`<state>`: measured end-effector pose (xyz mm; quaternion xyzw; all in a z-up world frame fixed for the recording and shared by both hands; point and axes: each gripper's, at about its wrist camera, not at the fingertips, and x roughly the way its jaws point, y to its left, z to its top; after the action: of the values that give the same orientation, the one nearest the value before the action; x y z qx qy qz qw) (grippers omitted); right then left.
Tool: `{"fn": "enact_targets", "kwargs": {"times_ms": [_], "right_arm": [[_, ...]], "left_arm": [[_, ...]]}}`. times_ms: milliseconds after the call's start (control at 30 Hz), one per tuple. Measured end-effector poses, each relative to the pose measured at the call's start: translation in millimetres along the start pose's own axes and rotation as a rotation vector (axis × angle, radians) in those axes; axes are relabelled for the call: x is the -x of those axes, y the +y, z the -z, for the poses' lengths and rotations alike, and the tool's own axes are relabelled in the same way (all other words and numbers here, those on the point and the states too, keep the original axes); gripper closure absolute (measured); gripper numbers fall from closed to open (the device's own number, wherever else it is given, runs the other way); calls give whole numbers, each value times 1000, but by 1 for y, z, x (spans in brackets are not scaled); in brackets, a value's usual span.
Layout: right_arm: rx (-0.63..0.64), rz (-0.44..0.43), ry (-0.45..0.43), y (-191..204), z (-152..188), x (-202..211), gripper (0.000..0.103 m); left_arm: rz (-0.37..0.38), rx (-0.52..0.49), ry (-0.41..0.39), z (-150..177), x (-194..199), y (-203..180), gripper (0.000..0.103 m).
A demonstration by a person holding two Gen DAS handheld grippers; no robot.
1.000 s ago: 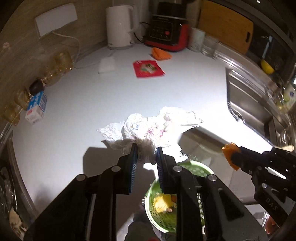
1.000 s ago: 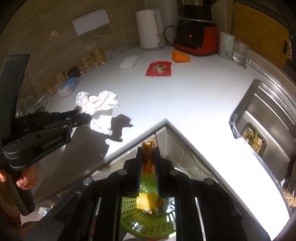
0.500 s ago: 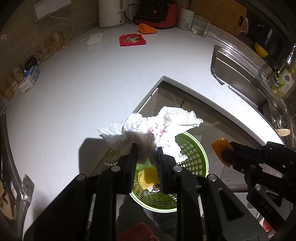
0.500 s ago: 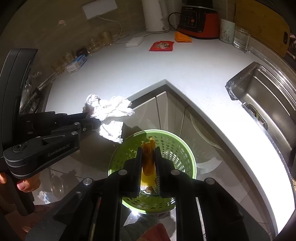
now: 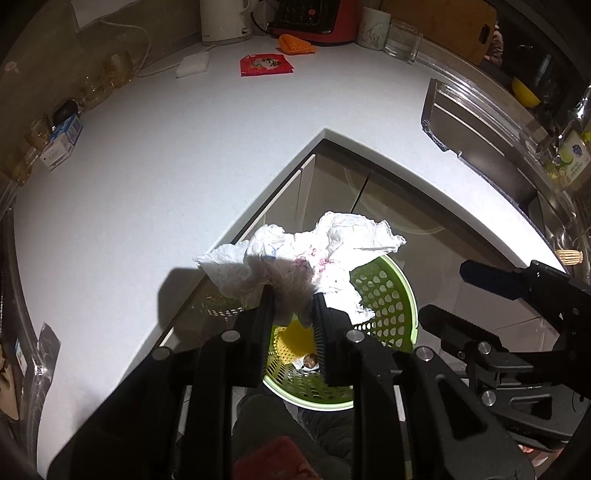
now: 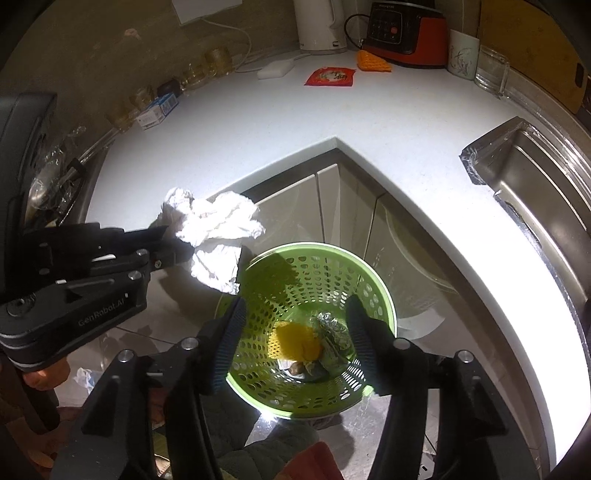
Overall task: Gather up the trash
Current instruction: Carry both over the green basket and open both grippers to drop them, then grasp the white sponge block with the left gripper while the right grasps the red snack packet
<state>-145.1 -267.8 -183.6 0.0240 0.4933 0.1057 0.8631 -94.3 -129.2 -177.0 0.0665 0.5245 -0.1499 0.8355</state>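
Observation:
My left gripper (image 5: 293,295) is shut on a crumpled white paper towel (image 5: 332,240), which hangs over the near rim of a green perforated basket (image 5: 391,306) standing on the floor below the counter corner. In the right wrist view, the left gripper (image 6: 181,243) holds the towel (image 6: 218,225) just left of the basket (image 6: 369,273). My right gripper (image 6: 295,308) hovers over the basket. Its jaws are opening, and nothing is between them. Inside the basket lie a yellow piece (image 6: 295,339) and crumpled foil (image 6: 332,332). The right gripper (image 5: 447,293) also shows at the right of the left wrist view.
On the white counter (image 5: 184,166) lie a red packet (image 5: 264,64), an orange waffle-textured piece (image 5: 295,44), a white block (image 5: 192,64) and a small carton (image 5: 62,142). A kettle (image 5: 225,18) and a red appliance (image 5: 314,18) stand at the back. A steel sink (image 5: 480,147) is on the right.
Both grippers came back from over the counter to above the green basket. The right jaws spread apart, and the orange scrap they held is gone from them. The left still grips the towel.

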Motion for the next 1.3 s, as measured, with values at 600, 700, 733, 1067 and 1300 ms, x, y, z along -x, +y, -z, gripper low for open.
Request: {"fn": "enact_targets", "kwargs": {"times_ms": [600, 700, 733, 1067, 1300], "right_arm": [[-147, 92, -82, -56, -2, 33, 23], [-160, 97, -83, -60, 0, 34, 23], [-162, 97, -83, -61, 0, 34, 23], [-147, 81, -98, -60, -6, 39, 16], [-97, 67, -147, -53, -27, 53, 13]], "left_arm": [[42, -38, 36, 4, -7, -23, 27], [50, -41, 27, 3, -3, -26, 21], [51, -41, 26, 3, -3, -27, 20], [37, -12, 2, -6, 6, -21, 13], [-12, 31, -57, -24, 22, -6, 12]]}}
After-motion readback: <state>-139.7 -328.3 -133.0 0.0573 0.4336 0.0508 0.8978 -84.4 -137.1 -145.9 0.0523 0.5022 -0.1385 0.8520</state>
